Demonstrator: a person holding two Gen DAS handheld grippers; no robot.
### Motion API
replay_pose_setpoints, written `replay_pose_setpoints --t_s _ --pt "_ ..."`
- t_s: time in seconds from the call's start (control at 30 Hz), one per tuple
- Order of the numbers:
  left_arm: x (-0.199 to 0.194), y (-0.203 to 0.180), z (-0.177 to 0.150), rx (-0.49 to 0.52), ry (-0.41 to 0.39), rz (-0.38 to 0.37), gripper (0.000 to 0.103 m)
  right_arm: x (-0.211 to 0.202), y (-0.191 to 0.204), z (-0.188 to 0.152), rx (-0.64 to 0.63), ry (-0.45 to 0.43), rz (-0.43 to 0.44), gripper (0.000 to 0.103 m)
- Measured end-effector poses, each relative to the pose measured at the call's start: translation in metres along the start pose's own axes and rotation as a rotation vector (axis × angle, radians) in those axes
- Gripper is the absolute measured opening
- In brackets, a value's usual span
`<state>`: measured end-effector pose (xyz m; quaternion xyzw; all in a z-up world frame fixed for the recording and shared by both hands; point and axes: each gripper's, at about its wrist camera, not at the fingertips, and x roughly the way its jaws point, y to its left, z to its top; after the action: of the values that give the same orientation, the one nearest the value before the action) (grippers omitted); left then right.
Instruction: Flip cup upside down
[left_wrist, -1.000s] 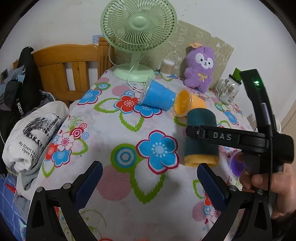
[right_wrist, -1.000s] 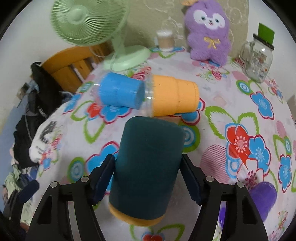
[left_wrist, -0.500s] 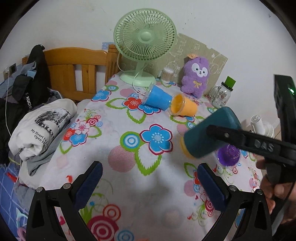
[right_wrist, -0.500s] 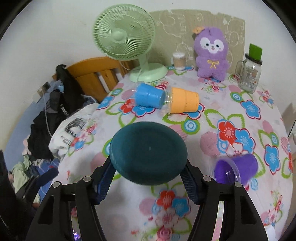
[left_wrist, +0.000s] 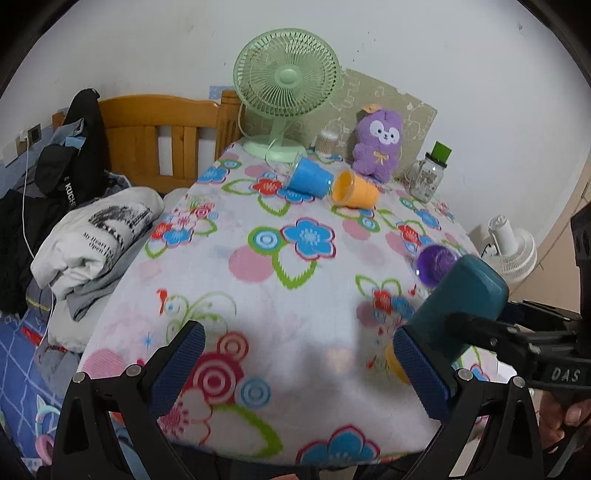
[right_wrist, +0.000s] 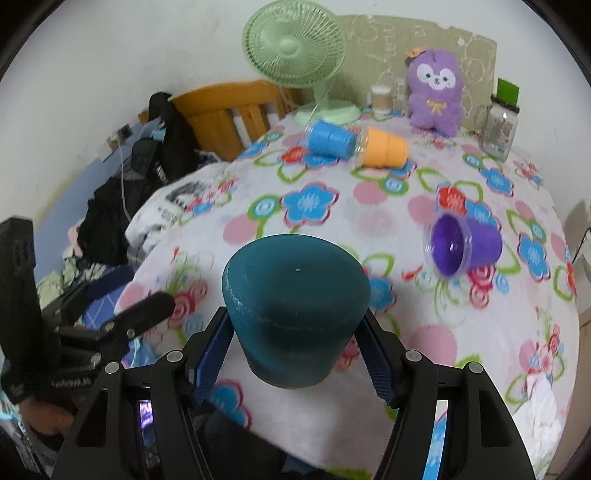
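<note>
My right gripper (right_wrist: 295, 354) is shut on a dark teal cup (right_wrist: 295, 310) with a yellow rim. It holds the cup above the near edge of the flowered table (right_wrist: 424, 192), its closed base towards the camera. In the left wrist view the teal cup (left_wrist: 461, 299) hangs at the right, tilted, base up and away, with the yellow rim low. My left gripper (left_wrist: 299, 365) is open and empty over the table's near edge.
A blue cup (left_wrist: 308, 179), an orange cup (left_wrist: 354, 190) and a purple cup (right_wrist: 465, 247) lie on their sides. A green fan (left_wrist: 286, 88), a purple plush (left_wrist: 378, 146) and a glass jar (left_wrist: 426, 177) stand at the back. Clothes (left_wrist: 96, 236) and a wooden chair (left_wrist: 155, 136) are at the left.
My right gripper has lifted the teal cup off the table, pulled it back towards the near edge and turned it. My left gripper has drawn back from the table.
</note>
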<state>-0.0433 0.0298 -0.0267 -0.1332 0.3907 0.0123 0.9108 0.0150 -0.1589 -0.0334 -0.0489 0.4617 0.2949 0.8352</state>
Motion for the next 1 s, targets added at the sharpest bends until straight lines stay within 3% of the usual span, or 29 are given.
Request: replay_pose_setpoints --t_s 0.23,0.5,0.67,1.0 --pt "-0.003 0.004 -0.016 -0.017 0.018 0.002 0.103 0.019 0.005 -0.008 -0.011 0.064 0.038 0.069" --pt "0.005 0.009 -0.019 -0.035 0.041 0.013 0.103 0.048 -0.007 0.021 0.02 0.069 0.037 0.07" --pt "0.008 0.011 -0.018 -0.042 0.043 0.018 0.103 0.064 -0.017 0.03 0.049 0.062 0.027 0.078" --pt "0.019 0.007 -0.013 -0.039 0.065 0.015 0.103 0.055 -0.023 0.032 0.044 0.037 0.035 0.078"
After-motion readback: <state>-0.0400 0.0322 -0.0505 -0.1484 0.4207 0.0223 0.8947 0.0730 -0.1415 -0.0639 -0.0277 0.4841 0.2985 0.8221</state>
